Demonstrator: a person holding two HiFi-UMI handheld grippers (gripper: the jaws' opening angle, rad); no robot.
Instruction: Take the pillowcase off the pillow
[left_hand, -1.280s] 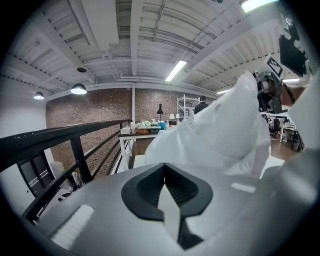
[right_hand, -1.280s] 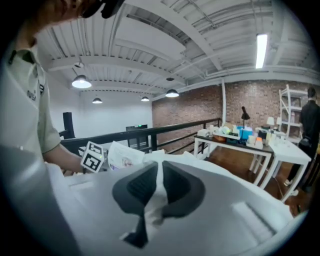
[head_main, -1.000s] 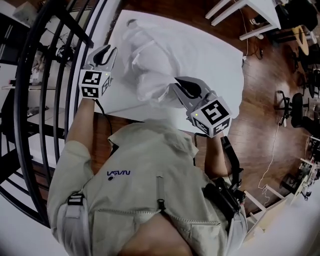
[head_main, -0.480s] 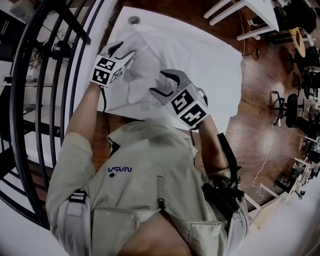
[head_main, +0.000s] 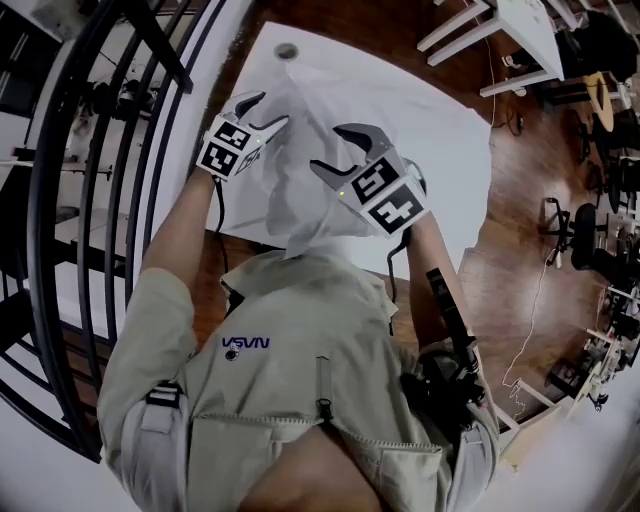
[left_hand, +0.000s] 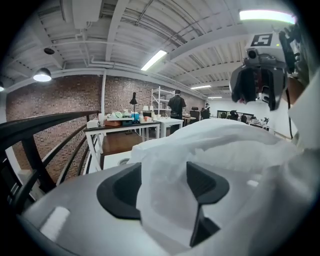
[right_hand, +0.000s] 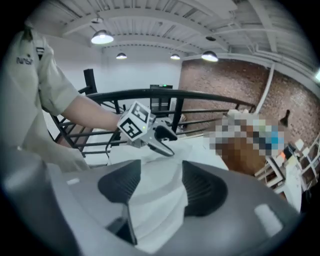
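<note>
Bunching on white table (head_main: 420, 110), pillowcase (head_main: 300, 185), contents hidden

The pillowcase (head_main: 300, 190) was thin white cloth, matt and creased, faintly translucent where it hung in a single layer. The table (head_main: 440, 120) top was white, smooth and matt. The floor (head_main: 520, 230) was brown wood with a glossy finish. The railing (left_hand: 40, 126) was smooth black metal. The shirt (head_main: 300, 370) was beige matt cloth. The wall (left_hand: 65, 97) was rough brick.

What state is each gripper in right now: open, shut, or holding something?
Left gripper: open, jaws just opening, pillowcase between them, not clamped.
Right gripper: open, jaws just opening, pillowcase between them, not clamped.
</note>
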